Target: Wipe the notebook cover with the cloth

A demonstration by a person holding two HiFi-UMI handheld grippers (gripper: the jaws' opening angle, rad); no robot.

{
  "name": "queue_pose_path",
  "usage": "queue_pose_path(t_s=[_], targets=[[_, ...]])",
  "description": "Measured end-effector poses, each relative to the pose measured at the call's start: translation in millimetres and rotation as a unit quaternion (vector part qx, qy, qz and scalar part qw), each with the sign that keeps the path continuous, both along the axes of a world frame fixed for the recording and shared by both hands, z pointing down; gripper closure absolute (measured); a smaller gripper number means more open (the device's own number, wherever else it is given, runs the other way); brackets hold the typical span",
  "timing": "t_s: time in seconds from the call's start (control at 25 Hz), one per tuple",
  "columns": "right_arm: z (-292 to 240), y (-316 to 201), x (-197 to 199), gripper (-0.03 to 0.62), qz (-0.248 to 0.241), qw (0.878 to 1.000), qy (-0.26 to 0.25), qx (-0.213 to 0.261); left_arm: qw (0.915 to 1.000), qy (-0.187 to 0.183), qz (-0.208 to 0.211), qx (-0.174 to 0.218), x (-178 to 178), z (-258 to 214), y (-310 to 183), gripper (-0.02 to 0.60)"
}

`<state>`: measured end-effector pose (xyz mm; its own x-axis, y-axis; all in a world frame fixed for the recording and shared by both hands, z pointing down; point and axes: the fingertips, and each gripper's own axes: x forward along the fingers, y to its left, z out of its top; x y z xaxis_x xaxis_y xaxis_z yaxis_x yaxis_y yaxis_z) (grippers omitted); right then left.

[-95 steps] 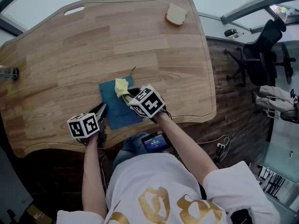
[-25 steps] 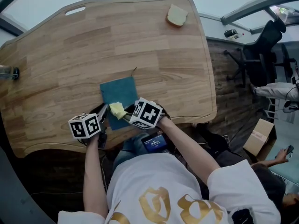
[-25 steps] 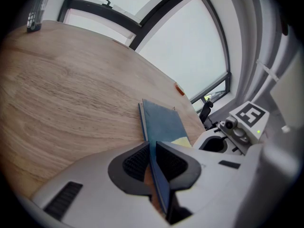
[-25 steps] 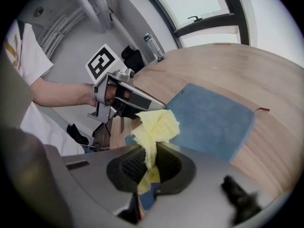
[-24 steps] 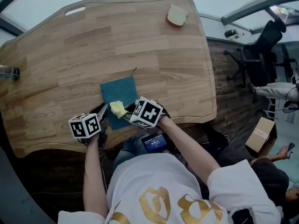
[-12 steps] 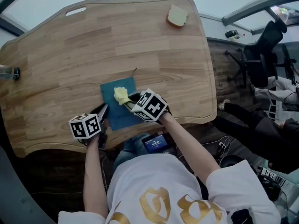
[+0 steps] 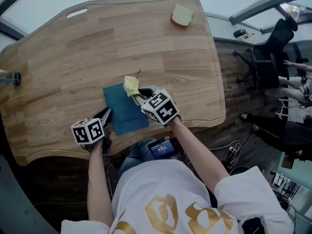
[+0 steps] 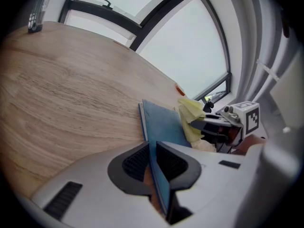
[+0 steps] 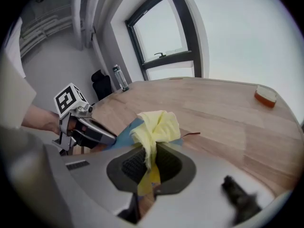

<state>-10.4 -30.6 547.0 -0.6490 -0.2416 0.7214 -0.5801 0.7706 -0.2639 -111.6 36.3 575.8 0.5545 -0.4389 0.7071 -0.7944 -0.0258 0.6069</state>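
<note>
Clamps the left gripper (image 8: 154, 170) onto the notebook (image 7: 122, 113) at its near edge. Pinches the cloth (image 7: 129, 85) in the right gripper (image 9: 151, 163), over the notebook's far edge.

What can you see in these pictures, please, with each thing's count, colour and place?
table: one, light wood, fills the head view
notebook: one, blue, near table edge
cloth: one, yellow, at the notebook's far edge
sponge: one, yellow-orange, table's far right corner
bottle: one, clear, table's left edge
office chair: one, black, floor at right
small screen: one, lit blue, person's lap
left gripper: one, grey, shut on the notebook's near edge
right gripper: one, grey, shut on the cloth
</note>
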Motion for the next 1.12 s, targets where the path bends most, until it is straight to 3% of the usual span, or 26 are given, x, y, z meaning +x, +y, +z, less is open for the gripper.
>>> queue_pose_path(t_s=[0.24,0.4,0.52,0.8,1.12], targets=[[-29.0,-0.9,29.3,0.554,0.056,0.997,-0.002,0.052,0.9994,-0.002,-0.017,0.031,-1.1,-10.3,-1.6,0.534],[-67.2,2.4,39.3,0.554,0.096,0.991,-0.025,0.094,0.9955,-0.020,-0.005,0.092,3.9,-43.0,-4.5,0.540],[-100.6,7.9,40.7,0.554,0.114,0.983,-0.059,0.135,0.9880,-0.047,-0.001,0.147,4.3,-72.5,-9.5,0.554],[-151.1,30.7,48.0,0.554,0.154,0.963,-0.074,0.209,0.9530,-0.122,-0.026,0.276,-15.3,-147.2,-14.6,0.555],[-179.9,46.5,41.9,0.554,0.184,0.948,-0.084,0.245,0.9007,-0.185,-0.052,0.390,-31.9,-215.9,-9.2,0.555]])
